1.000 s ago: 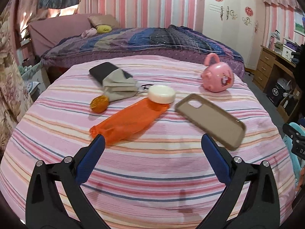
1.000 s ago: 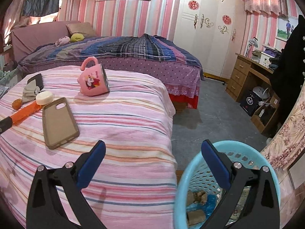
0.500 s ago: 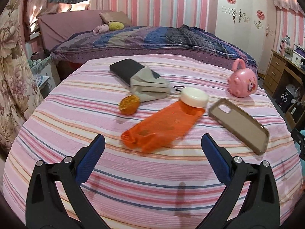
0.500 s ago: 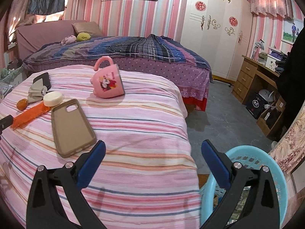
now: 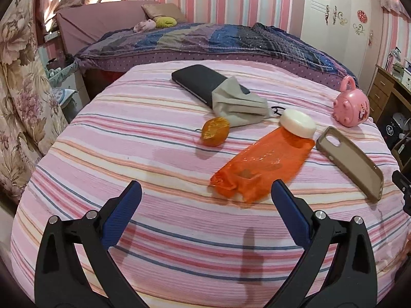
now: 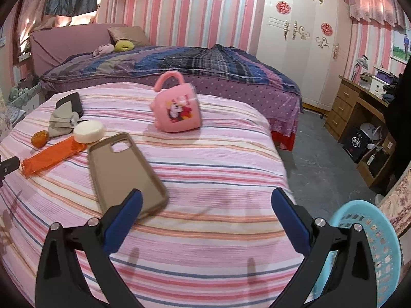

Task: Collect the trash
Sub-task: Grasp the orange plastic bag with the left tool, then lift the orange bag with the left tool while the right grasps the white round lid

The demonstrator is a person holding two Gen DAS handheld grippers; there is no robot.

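An orange plastic wrapper (image 5: 264,165) lies flat on the pink striped bedspread (image 5: 143,154), with a white round cake (image 5: 298,123) at its far end and a small orange lump (image 5: 215,134) to its left. My left gripper (image 5: 205,214) is open just short of the wrapper's near end, nothing between its fingers. From the right wrist, the wrapper (image 6: 52,157) is far left. My right gripper (image 6: 205,217) is open over the bed's right part, empty. A blue basket (image 6: 372,243) sits low at the right.
A brown phone case (image 6: 123,172) lies near my right gripper's left finger. A pink mug (image 6: 177,111) lies tipped farther back. A black phone (image 5: 203,82) under a grey cloth (image 5: 237,105) sits at the back. A second bed (image 5: 218,41), wardrobe (image 6: 303,46) and desk (image 6: 359,102) surround.
Both views have swung left. The wrapper has shifted right and nearer in the left wrist view. The basket has slid toward the lower right corner of the right wrist view. Both grippers stayed open.
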